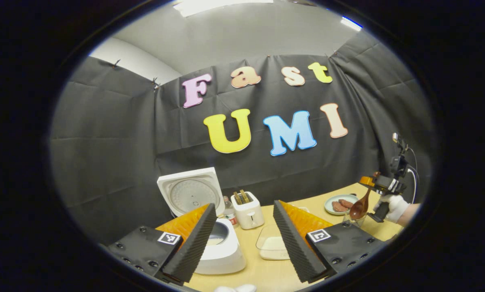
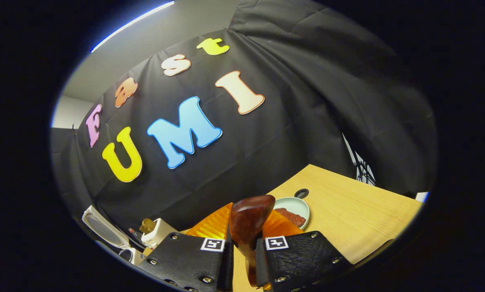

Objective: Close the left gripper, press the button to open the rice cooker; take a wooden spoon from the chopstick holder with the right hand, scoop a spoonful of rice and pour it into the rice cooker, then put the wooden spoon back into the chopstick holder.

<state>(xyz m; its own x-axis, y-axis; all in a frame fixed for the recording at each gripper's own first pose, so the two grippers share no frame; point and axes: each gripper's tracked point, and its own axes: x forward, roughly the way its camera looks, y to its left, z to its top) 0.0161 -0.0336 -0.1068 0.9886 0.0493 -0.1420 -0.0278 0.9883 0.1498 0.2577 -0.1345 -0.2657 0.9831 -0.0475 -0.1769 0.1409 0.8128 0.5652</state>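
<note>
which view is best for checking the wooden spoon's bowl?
Left gripper view: the whole wooden spoon hangs bowl-down over the wire chopstick holder, held by the right gripper. The right gripper view gives just the handle end clamped between its fingers.

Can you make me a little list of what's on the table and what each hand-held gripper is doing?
Left hand-held gripper: open, holding nothing
Right hand-held gripper: shut on the brown wooden spoon
White rice cooker: lid up
White toaster: beside the rice cooker
Clear container of white rice: on the light wooden table
Pale green plate of reddish food: far side
Wire chopstick holder: under the spoon's bowl
</note>
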